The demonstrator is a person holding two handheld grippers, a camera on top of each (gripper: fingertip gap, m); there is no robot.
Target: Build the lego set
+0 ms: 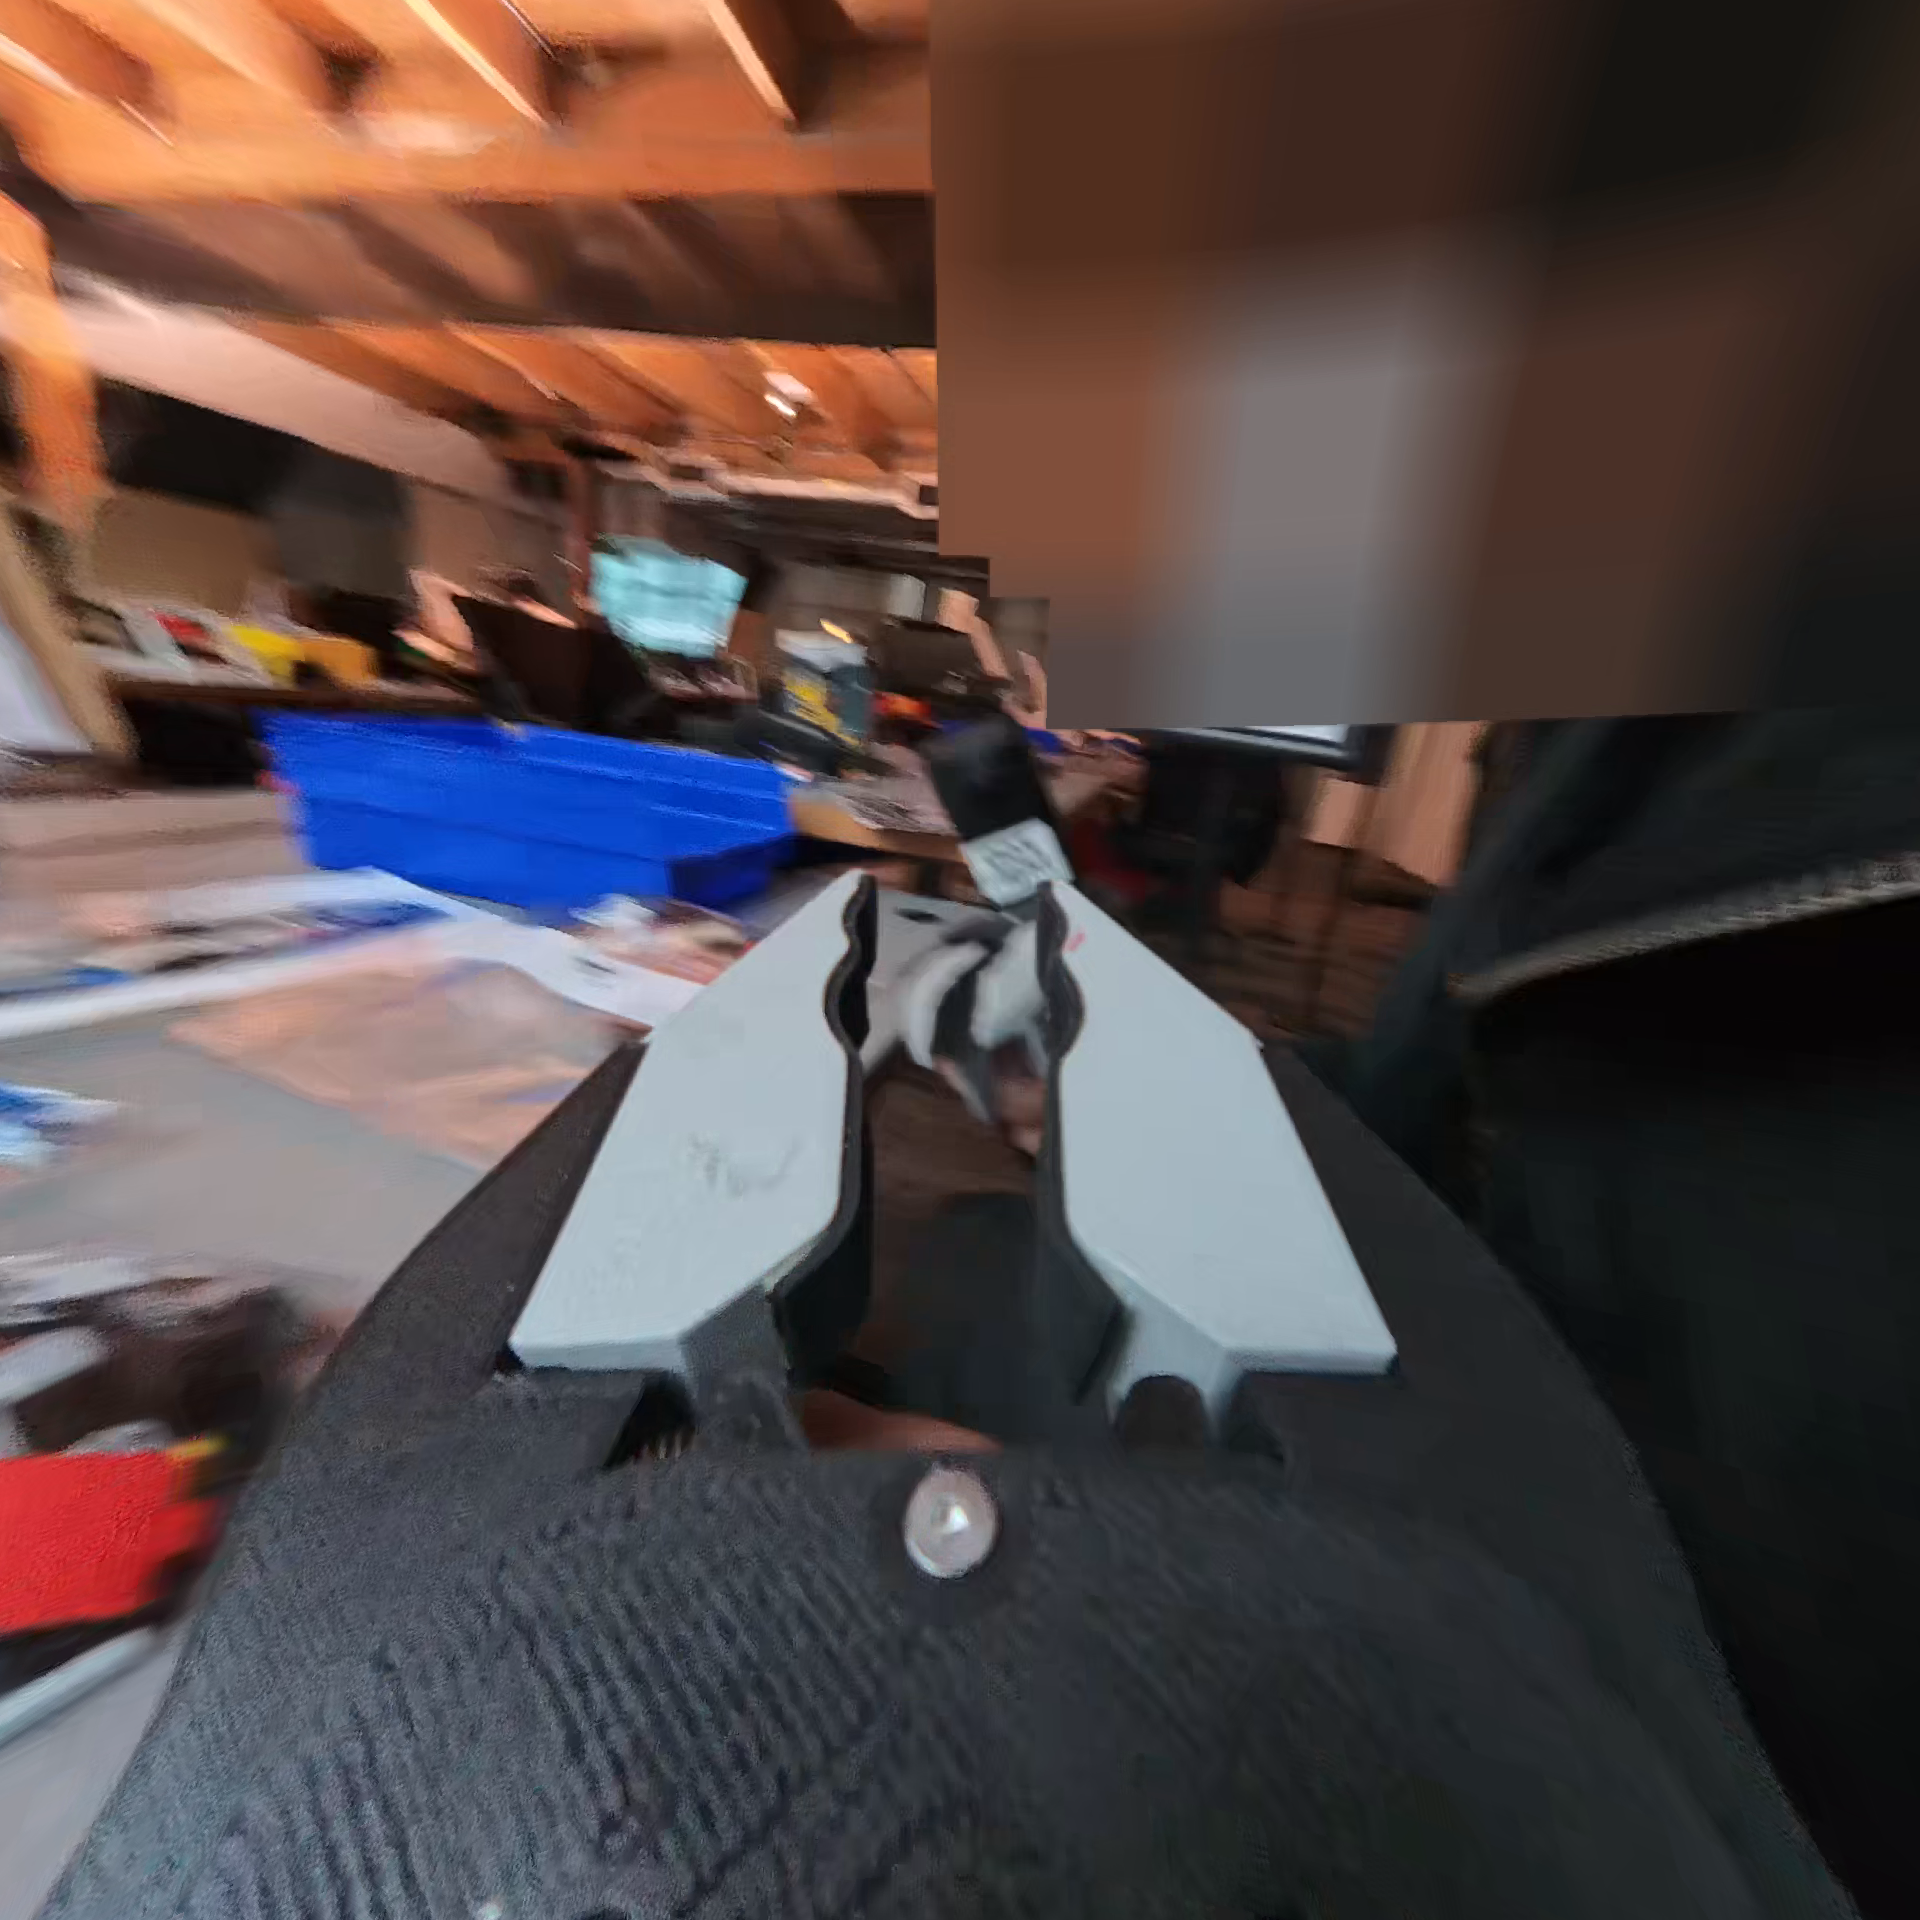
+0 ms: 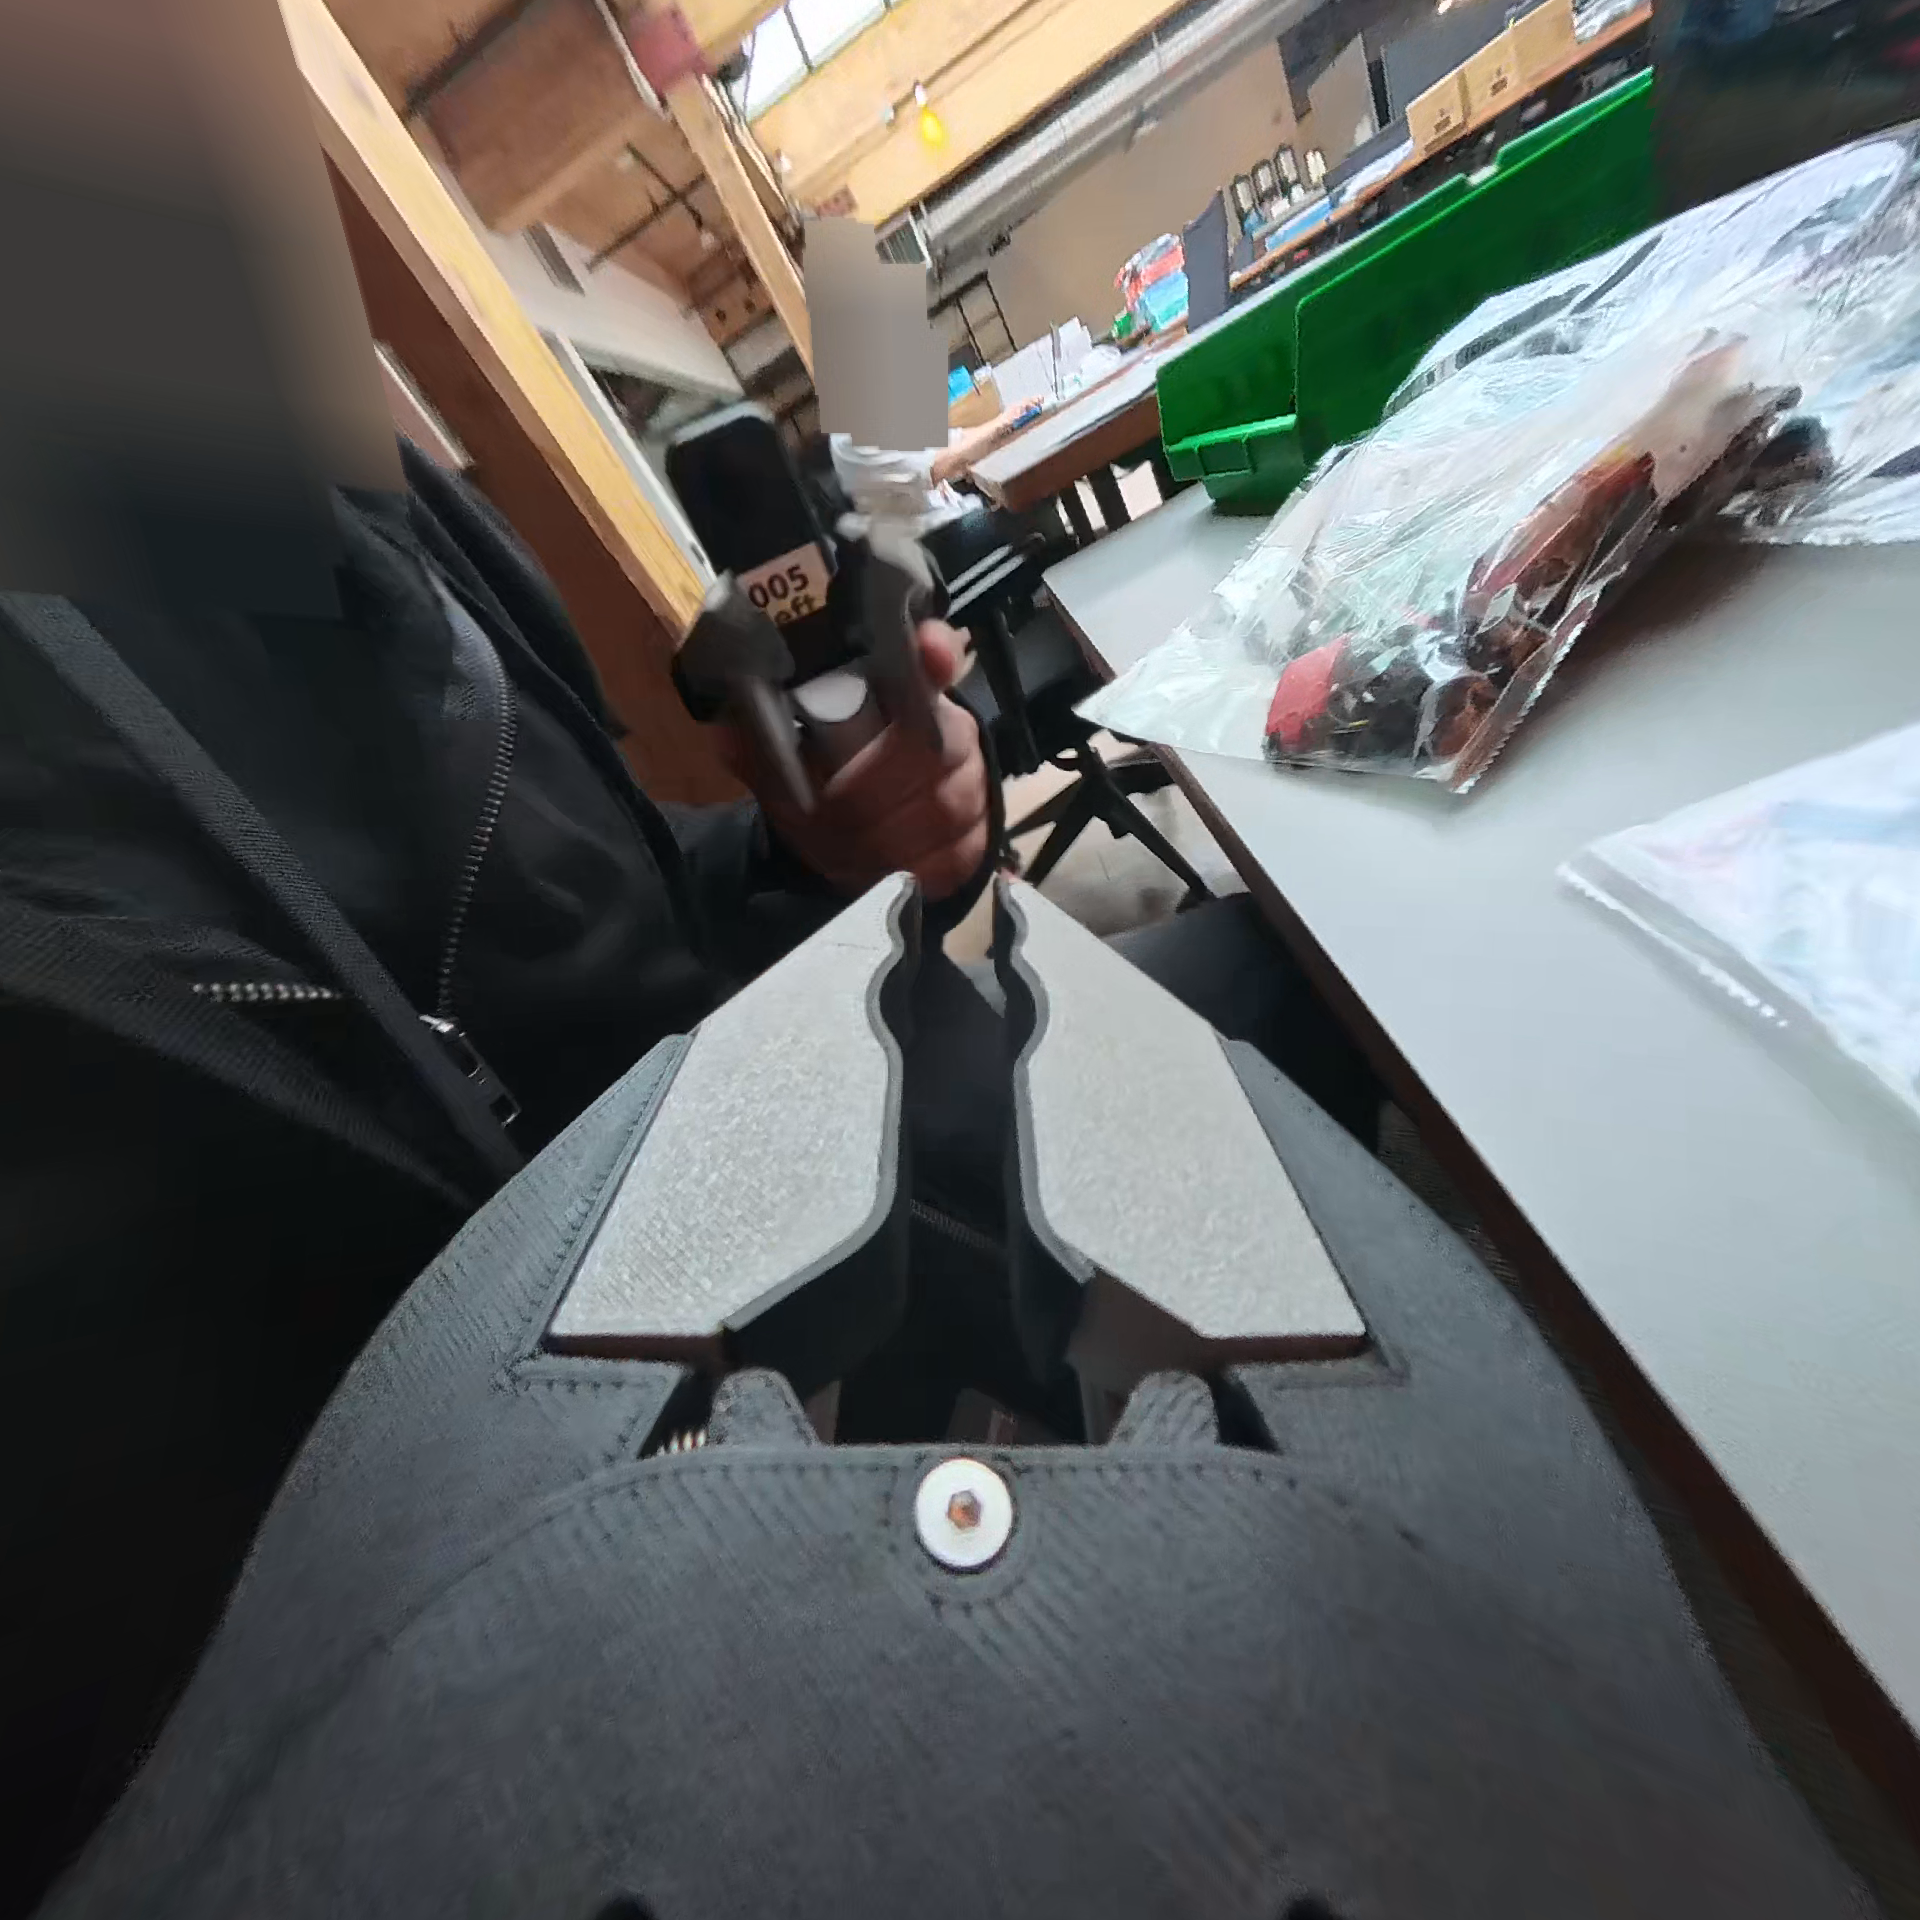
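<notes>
Both grippers are held up in the air in front of a person in a black jacket, off the table's edge. My left gripper (image 1: 954, 899) is open and empty; its view is blurred by motion. My right gripper (image 2: 956, 894) is open with a narrow gap and empty. The right wrist view shows the left gripper (image 2: 878, 488) farther off, held upright in a hand (image 2: 904, 790). A clear plastic bag of dark and red lego pieces (image 2: 1507, 623) lies on the grey table (image 2: 1455, 1039), to the right of my right gripper.
A flat plastic sleeve with printed sheets (image 2: 1787, 914) lies at the table's near right. A green bin (image 2: 1351, 353) stands beyond the bag. In the left wrist view, a blue bin (image 1: 520, 800), printed sheets (image 1: 416, 935) and a red item (image 1: 94, 1538) are on the table. Tip to tip, the grippers are about 9 centimetres apart.
</notes>
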